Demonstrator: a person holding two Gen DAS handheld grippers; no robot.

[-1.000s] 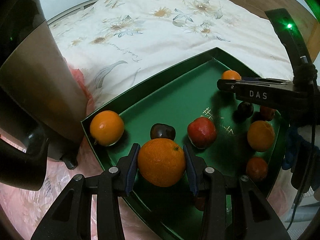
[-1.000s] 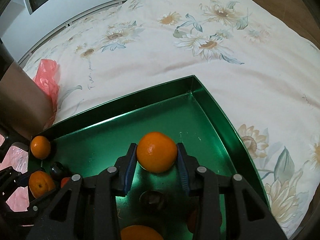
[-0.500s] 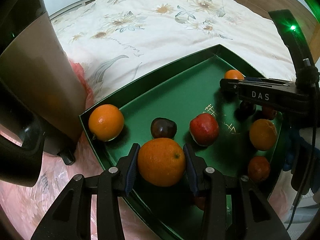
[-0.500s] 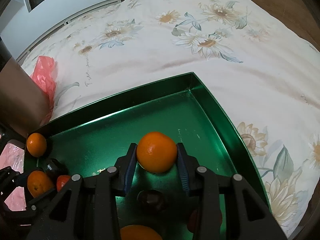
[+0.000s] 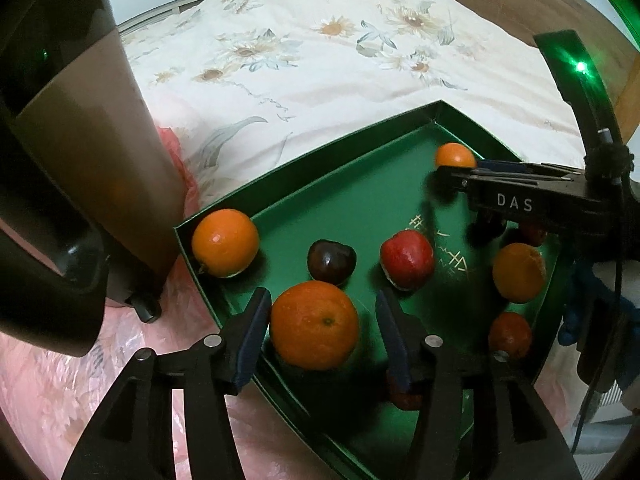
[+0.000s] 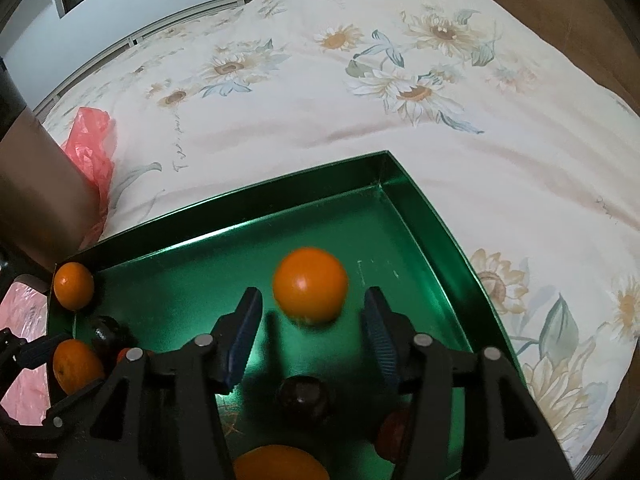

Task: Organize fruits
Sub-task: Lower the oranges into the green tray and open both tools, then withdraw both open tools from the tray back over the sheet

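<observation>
A green tray (image 5: 304, 176) lies on a flowered bedspread and holds several fruits. A large orange (image 5: 314, 324) rests at the tray's near edge between the jaws of my left gripper (image 5: 322, 312). Those jaws are opening, with a narrow gap on each side of the fruit. Further right, my right gripper (image 6: 312, 304) has its jaws opening wide around a smaller orange (image 6: 310, 284) on the tray floor (image 6: 200, 264), its pads clear of the fruit. In the left wrist view the right gripper (image 5: 456, 172) shows side-on beside that small orange (image 5: 454, 156).
Also on the tray are a corner orange (image 5: 225, 242), a dark plum (image 5: 331, 261), a red apple (image 5: 407, 264) and more oranges (image 5: 519, 272) at the right. A tall dark appliance (image 5: 80, 160) stands against the tray's left corner. A pink plastic bag (image 6: 88, 140) lies beside it.
Both grippers have parted their jaws and let go of their oranges, the right one much wider. Both oranges now lie on the tray. Neither hand has shifted noticeably.
</observation>
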